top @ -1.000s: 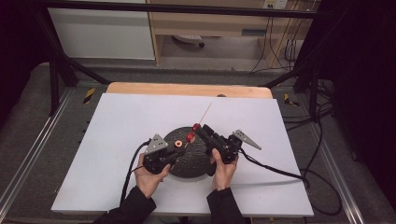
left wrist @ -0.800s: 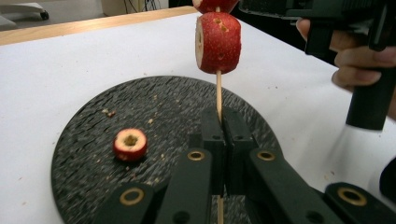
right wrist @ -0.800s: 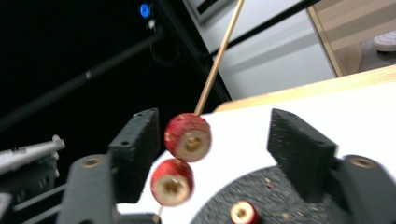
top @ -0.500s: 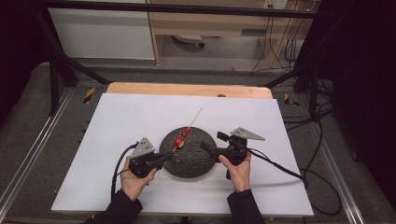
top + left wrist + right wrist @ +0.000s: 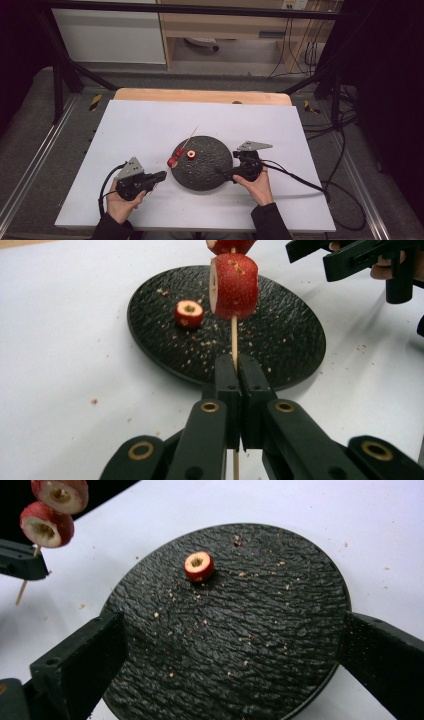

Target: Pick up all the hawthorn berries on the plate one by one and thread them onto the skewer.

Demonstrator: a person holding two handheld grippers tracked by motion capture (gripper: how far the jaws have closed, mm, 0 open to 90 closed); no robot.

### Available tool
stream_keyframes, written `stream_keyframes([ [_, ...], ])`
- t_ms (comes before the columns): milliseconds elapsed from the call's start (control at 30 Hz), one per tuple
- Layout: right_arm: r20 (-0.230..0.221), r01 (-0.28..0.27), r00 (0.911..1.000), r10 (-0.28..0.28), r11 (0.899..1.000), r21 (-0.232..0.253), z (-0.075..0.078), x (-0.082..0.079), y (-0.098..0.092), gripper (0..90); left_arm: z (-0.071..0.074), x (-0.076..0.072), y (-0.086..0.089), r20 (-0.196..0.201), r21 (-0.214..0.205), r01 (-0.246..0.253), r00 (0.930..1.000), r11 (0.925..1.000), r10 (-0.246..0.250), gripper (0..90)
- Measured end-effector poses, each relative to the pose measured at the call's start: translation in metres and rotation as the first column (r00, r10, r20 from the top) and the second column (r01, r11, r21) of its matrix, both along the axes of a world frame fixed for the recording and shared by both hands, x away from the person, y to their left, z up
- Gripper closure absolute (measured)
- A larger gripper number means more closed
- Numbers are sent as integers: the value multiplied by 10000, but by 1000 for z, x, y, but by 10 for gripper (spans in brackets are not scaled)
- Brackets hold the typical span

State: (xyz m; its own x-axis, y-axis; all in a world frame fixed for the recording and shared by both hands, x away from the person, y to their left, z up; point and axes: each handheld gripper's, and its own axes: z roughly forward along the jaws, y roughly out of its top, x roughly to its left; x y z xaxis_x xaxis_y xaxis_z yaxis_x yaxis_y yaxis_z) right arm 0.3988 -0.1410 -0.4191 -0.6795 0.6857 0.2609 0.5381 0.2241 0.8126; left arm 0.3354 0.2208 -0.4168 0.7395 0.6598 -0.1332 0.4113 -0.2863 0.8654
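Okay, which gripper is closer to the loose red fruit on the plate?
Right. The right gripper, open, reaches over the plate edge below the fruit; the left gripper, shut on the skewer, sits off the plate's left.

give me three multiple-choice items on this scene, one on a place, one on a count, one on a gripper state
1. Where does the loose red cored fruit piece lie?
A. on the round black textured plate
B. on the white table top
C. between the right gripper's jaws

2. How many red fruit pieces sit on the thin wooden skewer?
A. none
B. two
C. five

3. How does the left gripper stand?
A. wide open over the plate
B. shut on the skewer
C. shut on the plate's rim

Answers:
1. A: the piece rests on the plate, apart from the skewer.
2. B: the right gripper view shows two pieces stacked on the stick.
3. B: its jaws meet around the stick below the fruit, while the right gripper, whose jaws have just been opening, stands open with nothing pressed.
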Motion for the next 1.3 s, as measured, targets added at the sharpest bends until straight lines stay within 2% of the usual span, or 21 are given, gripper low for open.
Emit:
stream_keyframes([
  [200, -138, -295, 9995, 284, 9964, -796, 5, 2, 3, 7, -5, 0, 12, -220, -32, -7, 9998, 10000, 6, 886],
  [533, -292, -752, 9970, 718, 9872, -1405, 14, 9, 21, 7, -9, -3, 29, -283, -8, -62, 9996, 10000, 62, 886],
  [733, -335, -1015, 9947, 971, 9789, -1774, 21, 17, 35, 9, -9, -3, 38, -343, -100, -114, 9993, 9999, 111, 886],
  [933, -502, -1265, 9917, 1185, 9695, -2100, 26, 28, 51, 19, -11, -3, 40, -361, 3, -90, 9993, 10000, 90, 886],
  [1300, -821, -1626, 9859, 1456, 9491, -2698, 24, 49, 83, 43, -10, -2, 43, -375, 31, -192, 9991, 9998, 193, 886],
])
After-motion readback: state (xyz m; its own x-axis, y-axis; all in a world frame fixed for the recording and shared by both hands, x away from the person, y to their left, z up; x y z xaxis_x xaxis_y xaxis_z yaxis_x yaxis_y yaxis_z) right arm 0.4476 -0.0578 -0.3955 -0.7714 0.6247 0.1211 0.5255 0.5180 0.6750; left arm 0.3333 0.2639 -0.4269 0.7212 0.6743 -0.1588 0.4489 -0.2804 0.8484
